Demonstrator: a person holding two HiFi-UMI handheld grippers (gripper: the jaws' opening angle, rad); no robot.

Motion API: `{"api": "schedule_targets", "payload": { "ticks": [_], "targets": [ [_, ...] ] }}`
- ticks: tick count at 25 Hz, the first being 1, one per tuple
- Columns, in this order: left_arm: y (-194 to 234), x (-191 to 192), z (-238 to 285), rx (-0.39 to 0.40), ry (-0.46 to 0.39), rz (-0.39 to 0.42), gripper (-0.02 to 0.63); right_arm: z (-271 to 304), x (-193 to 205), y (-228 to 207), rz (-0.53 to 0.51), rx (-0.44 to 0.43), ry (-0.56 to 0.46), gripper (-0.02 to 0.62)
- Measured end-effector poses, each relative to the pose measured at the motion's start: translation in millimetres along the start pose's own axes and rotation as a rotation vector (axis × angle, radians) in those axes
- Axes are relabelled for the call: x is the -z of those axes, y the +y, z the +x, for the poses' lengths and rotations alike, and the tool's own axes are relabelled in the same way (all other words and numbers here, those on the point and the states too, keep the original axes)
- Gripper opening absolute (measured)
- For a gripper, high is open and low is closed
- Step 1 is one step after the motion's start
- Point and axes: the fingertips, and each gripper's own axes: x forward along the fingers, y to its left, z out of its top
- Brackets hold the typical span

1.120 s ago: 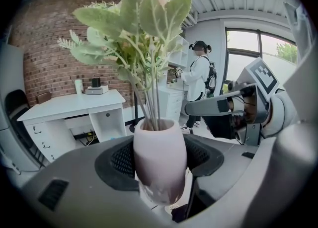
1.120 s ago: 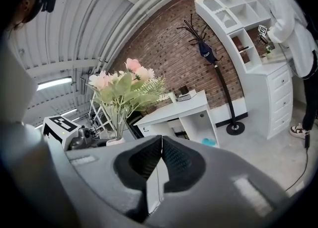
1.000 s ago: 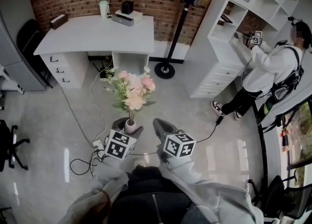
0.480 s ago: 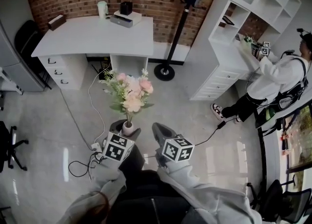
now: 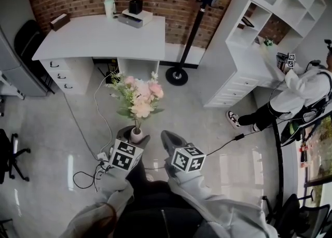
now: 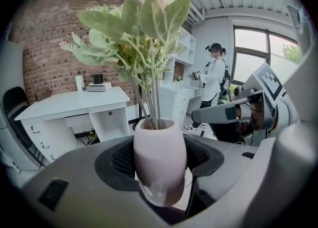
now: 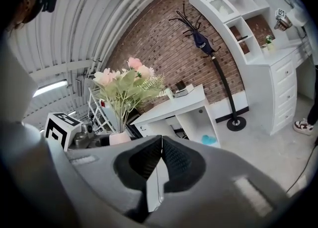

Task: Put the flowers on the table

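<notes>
A small pinkish-white vase [image 6: 160, 160] of pink and white flowers [image 5: 139, 96] with green leaves is held upright over the floor. My left gripper [image 5: 136, 136] is shut on the vase, its dark pads pressed to both sides of the body. The bouquet [image 7: 128, 85] also shows at the left of the right gripper view. My right gripper [image 5: 167, 139] hangs beside the left one, its jaws shut with nothing between them. The white desk [image 5: 98, 37] stands ahead against the brick wall, well beyond the flowers.
On the desk sit a cup [image 5: 109, 7], a black box on a white device [image 5: 135, 14] and a brown box [image 5: 60, 21]. Cables [image 5: 101, 123] trail over the floor. A coat stand [image 5: 179, 73] and white shelving [image 5: 259, 24] are at right, where a person [image 5: 298, 94] works.
The vase stays gripped in my left gripper. The view has shifted slightly, and the person at the shelving has moved further right.
</notes>
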Motion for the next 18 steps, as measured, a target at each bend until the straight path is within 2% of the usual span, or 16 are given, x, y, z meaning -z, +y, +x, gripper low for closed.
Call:
{"api": "schedule_targets", "payload": {
  "ticks": [7,12,18],
  "targets": [
    [37.4,-21.9,38.2,-0.004,-0.018,0.022,0.264,37.9,-26.1,-19.2,-0.001,-0.008,0.001,0.002],
    [71.3,-48.7,62.4,0.027,-0.002,0.025,0.264,81.4,-53.0,-34.1,0.011,-0.003,-0.006,0.002],
    [131.1,-86.4,90.8,0.03,0.02,0.032,0.264,139.6,-97.6,-57.3,0.037,0.022,-0.022,0.002]
  ]
}}
